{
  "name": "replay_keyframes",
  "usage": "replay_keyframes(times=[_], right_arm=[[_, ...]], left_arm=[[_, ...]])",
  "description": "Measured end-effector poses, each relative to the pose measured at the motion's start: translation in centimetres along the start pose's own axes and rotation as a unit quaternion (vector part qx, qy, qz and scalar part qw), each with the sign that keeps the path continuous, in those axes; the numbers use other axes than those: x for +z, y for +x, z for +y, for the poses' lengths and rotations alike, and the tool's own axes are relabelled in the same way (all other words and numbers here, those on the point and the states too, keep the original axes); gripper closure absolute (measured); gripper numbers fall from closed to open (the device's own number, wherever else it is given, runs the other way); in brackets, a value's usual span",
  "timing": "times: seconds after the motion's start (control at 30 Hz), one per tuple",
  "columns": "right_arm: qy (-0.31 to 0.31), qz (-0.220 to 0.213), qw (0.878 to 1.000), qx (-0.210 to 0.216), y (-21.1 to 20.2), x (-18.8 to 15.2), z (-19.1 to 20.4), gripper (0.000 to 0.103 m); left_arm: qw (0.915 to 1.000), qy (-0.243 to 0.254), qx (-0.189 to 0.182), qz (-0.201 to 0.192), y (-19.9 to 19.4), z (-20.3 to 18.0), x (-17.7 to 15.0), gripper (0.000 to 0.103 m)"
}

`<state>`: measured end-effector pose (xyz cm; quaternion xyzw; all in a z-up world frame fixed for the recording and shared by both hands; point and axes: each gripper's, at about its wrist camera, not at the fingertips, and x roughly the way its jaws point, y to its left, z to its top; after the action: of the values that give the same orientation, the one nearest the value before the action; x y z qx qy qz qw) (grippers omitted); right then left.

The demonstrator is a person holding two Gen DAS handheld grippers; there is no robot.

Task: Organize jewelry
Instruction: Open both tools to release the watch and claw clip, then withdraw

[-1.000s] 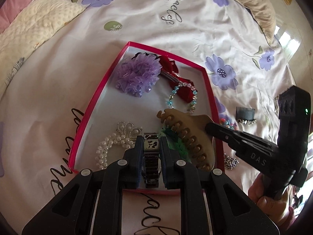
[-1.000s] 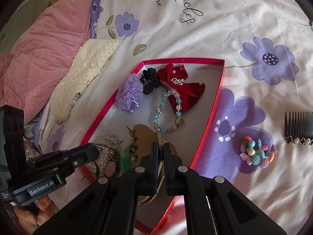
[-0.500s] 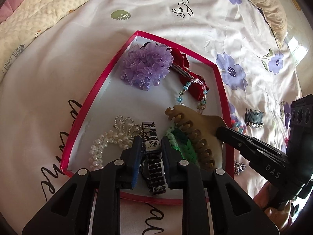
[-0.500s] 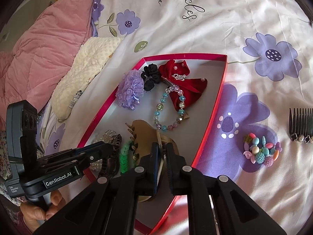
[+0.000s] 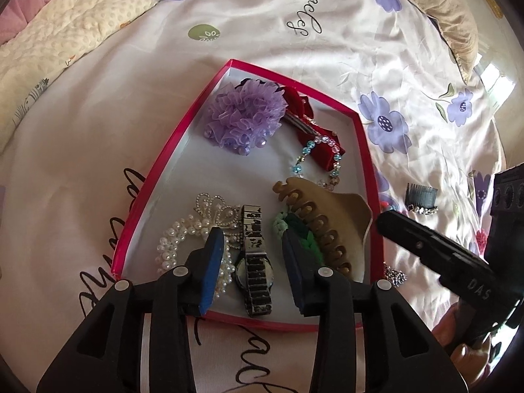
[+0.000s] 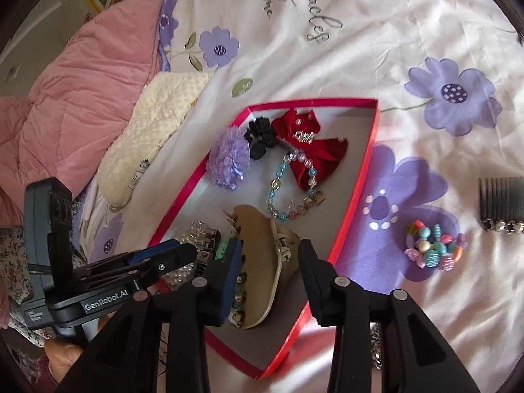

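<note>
Reading "GenRobot.AI" on the left gripper (image 6: pixel 188 253), "Miracles" on bedsheet (image 6: pixel 360 49)

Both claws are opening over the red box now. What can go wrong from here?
1. The watch lies between the opening left claw beside the pearl strand; a pad may snag the pearls on leaving.
2. The big hair clip sits between the opening right claw, near the box rim; a nudge may push it against the rim.
3. The bead cluster and comb are outside the box and could be missed.
</note>
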<state>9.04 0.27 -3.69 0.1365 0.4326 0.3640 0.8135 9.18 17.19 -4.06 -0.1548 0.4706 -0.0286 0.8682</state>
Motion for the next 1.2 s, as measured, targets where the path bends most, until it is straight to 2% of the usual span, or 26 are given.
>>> replay_keyframes(times=[0.2,0.47,1.13,1.2], right_arm=[[0.012,-0.013,1.000,-0.011,-2.7,-0.5,-1.4,0.063],[0.039,-0.025,0.998,-0.047,-6.7,-2.8,-4.8,0.062],[0.091,-0.050,0.986,-0.129,-15.3,-8.9,-11.3,0.060],[0.097,-0.052,0.984,-0.139,-15.9,-9.4,-12.0,0.058]], left_arm=[[1.0000,0.006,-0.002,-0.006,-1.0,-0.9,-0.5,0.061],[0.9996,0.020,-0.019,-0.010,-2.6,-3.1,-1.6,0.058],[0.9933,0.093,-0.068,0.010,-3.4,-11.1,-4.8,0.057],[0.9923,0.101,-0.072,0.013,-3.3,-11.8,-5.1,0.057]])
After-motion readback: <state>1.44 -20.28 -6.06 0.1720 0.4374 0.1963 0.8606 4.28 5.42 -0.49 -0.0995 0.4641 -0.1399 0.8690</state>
